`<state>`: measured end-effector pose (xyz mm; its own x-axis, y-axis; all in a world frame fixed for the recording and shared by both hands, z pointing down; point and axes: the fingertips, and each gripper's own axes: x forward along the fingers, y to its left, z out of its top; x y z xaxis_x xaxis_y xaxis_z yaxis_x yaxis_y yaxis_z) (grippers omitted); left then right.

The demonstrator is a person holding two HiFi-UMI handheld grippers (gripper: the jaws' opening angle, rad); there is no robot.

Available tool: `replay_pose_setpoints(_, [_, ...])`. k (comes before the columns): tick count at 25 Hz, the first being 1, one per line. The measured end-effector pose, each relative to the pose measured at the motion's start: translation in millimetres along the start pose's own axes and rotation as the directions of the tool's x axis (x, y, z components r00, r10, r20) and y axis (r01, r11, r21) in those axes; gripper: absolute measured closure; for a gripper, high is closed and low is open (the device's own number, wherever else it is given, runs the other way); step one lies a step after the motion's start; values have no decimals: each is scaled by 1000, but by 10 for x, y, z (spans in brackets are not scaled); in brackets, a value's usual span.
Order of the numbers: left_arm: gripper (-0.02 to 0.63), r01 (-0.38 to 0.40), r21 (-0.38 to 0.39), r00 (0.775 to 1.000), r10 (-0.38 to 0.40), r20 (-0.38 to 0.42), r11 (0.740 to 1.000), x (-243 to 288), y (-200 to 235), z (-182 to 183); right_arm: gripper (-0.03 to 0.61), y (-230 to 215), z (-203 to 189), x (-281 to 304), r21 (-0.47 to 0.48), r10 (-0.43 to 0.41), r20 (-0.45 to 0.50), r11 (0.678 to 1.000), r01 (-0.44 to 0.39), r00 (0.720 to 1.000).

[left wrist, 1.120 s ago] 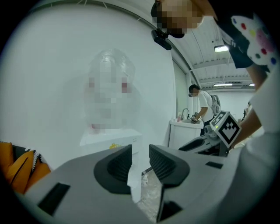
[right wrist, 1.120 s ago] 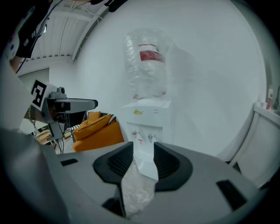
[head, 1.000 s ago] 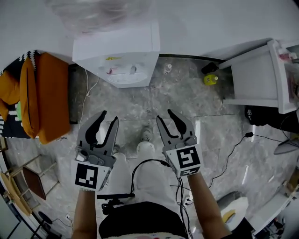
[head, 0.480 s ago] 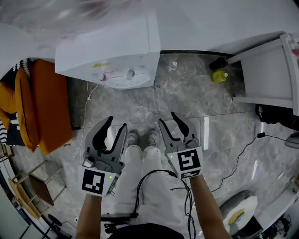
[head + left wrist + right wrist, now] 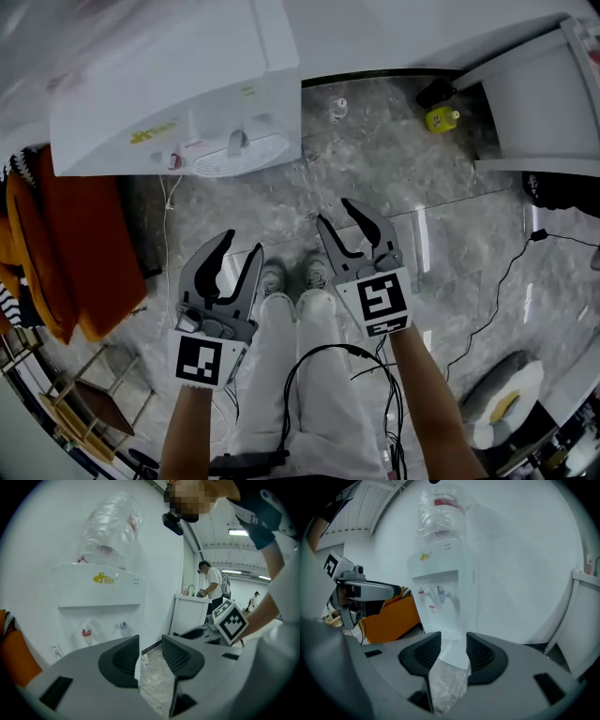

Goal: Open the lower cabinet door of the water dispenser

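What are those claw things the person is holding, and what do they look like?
Each hand carries a grey plastic tool, the left gripper and the right gripper, with two curved black jaws, ribbed inside. Behind each sits a white cube printed with black square markers. A thin black cable loops over the person's white trousers. No sleeves show on the forearms.

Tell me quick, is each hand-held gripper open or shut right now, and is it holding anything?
Left hand-held gripper: open, nothing between its jaws.
Right hand-held gripper: open, nothing between its jaws.

Water dispenser point(image 5: 449, 576) beyond spread fingers point(image 5: 419, 656)
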<state>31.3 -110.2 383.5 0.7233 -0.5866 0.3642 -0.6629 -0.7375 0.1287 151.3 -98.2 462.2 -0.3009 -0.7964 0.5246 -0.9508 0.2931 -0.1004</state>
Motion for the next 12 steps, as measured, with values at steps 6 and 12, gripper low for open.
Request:
replay_pose_setpoints(6, [463,37,7,999,-37,-18,999,188,66,-393,423,-62,-354,335,36,-22,3,999,22,1000])
replay_pose_setpoints(12, [465,85,14,995,-84,-47,996,425,83,-707,419,-119,-647,654,73,-23,8,997,23,1000])
